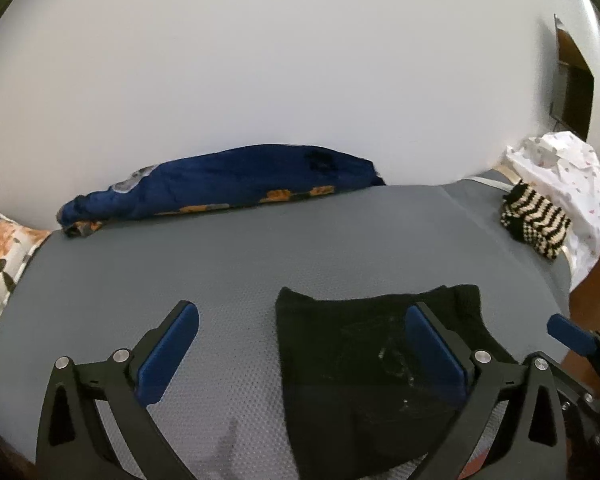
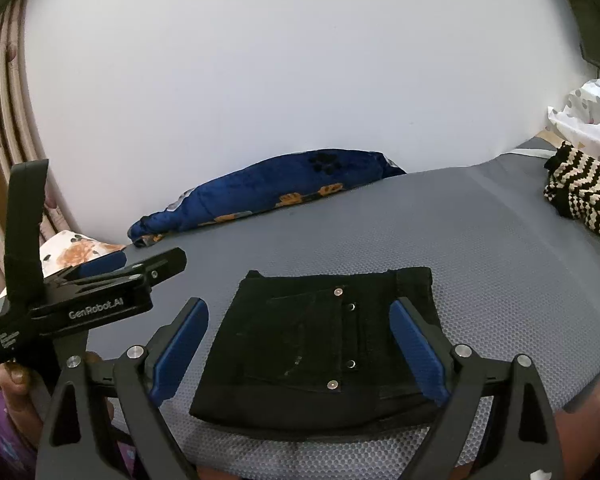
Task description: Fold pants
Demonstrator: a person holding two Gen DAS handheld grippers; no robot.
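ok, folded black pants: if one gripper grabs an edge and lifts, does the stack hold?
Probably not. The black pants are soft layered cloth, so lifting one edge likely peels the layers open. The layered stack looks fairly heavy. The textured grey mat may resist sliding.

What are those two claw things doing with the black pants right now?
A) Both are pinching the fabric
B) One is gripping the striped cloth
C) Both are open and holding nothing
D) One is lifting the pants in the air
C: the left gripper and right gripper both have their fingers spread wide, and the folded black pants lie flat on the grey bed.
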